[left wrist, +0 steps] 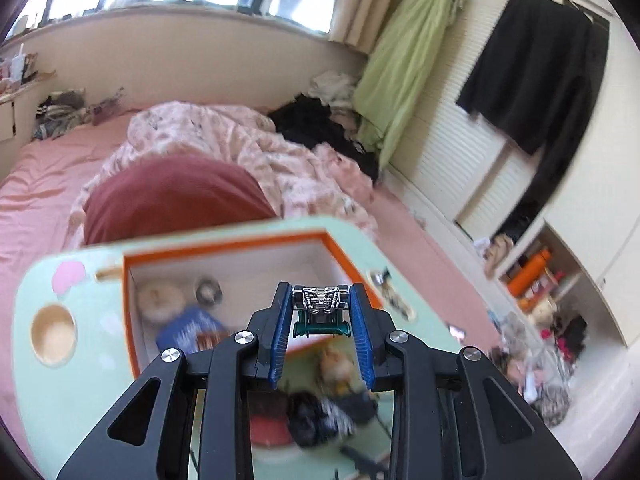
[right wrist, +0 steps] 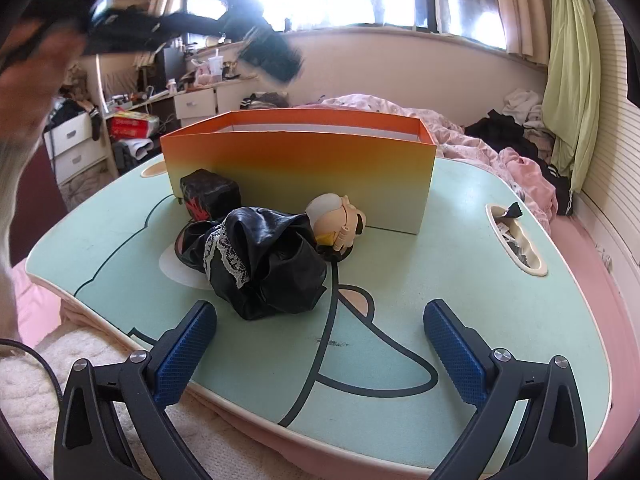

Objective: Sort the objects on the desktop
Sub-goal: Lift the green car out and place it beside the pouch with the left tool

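While your left claw (left wrist: 320,300) pinches one teal toy car (left wrist: 320,312) above the orange box (left wrist: 348,256), your right claw (right wrist: 320,332) hangs spread over the table (right wrist: 460,280), near one black lace-trimmed cloth (right wrist: 264,264) and one doll figure (right wrist: 340,220).

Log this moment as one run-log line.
left gripper: shut on small teal toy car | above orange cardboard box | right gripper: open

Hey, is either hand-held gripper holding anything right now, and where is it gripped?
The left hand-held gripper pinches a small toy car by its two sides, above the orange box. The right hand-held gripper is open, holding nothing.
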Tool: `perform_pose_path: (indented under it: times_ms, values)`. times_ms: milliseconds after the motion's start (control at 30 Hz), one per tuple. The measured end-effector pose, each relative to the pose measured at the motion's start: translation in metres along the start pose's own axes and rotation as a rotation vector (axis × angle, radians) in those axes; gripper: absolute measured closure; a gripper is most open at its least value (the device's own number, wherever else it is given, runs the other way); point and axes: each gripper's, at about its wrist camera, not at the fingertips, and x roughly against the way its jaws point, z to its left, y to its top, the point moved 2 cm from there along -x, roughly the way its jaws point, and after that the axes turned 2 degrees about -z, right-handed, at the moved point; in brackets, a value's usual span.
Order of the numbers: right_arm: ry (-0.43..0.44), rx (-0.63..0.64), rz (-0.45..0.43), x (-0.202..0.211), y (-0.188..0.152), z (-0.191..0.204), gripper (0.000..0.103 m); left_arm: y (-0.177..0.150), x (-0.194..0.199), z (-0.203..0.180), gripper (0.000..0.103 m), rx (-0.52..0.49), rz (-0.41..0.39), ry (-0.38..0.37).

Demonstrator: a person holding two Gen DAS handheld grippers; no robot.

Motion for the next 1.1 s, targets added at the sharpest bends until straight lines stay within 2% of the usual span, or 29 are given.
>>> perform_pose_path:
  times_ms: [200,300,400,433,467,500,567,667,700,833,867,933,967,1033,1100]
  values:
    - [0.0,0.0,0.0,0.0,0.0,0.0,0.0,-0.044,-0.036,0.006,0.073,0.02,0.092,-0.027]
    - [0.0,0.0,-0.001,0.0,-0.001,0.0,0.0,-0.054,-0.044,0.012,0.07,0.049,0.092,-0.011]
    - [0.0,0.0,-0.001,0.0,-0.001,0.0,0.0,-0.057,-0.029,0.014,0.046,0.056,0.034,-0.01]
    - [0.0,0.0,-0.001,-0.001,-0.001,0.0,0.0,-0.059,-0.019,0.013,0.034,0.054,0.009,0.006]
    - [0.0,0.0,-0.001,0.0,-0.001,0.0,0.0,-0.064,-0.006,0.014,0.024,0.049,-0.03,0.024]
    - [0.0,0.0,-0.001,-0.001,-0.001,0.0,0.0,-0.066,0.004,0.013,0.02,0.038,-0.061,0.04]
    - [0.0,0.0,-0.001,-0.001,-0.001,0.0,0.0,-0.074,0.024,0.012,0.018,-0.009,-0.101,0.121]
    - [0.0,0.0,-0.002,-0.001,-0.002,-0.001,0.0,-0.095,0.03,0.02,0.018,-0.063,-0.038,0.28]
    - [-0.001,0.0,-0.002,0.0,-0.001,0.001,0.0,-0.105,0.027,0.024,0.018,-0.065,-0.007,0.309]
    - [-0.002,0.0,-0.002,0.0,0.0,0.002,0.0,-0.137,0.0,0.035,0.018,-0.056,0.122,0.344]
    - [-0.002,0.001,-0.002,0.0,0.0,0.002,0.0,-0.142,-0.011,0.034,0.014,-0.074,0.13,0.375]
    - [-0.003,0.002,-0.003,0.001,0.0,0.002,0.0,-0.145,-0.017,0.024,0.002,-0.153,0.047,0.455]
    - [-0.001,0.0,-0.002,0.002,0.0,0.002,0.0,-0.145,-0.02,0.022,0.0,-0.157,0.035,0.455]
    - [-0.002,0.001,-0.003,0.002,0.0,0.003,0.0,-0.144,-0.023,0.022,0.0,-0.141,0.05,0.388]
    - [-0.003,0.003,-0.004,0.002,0.0,0.003,0.0,-0.143,-0.023,0.023,0.0,-0.131,0.049,0.366]
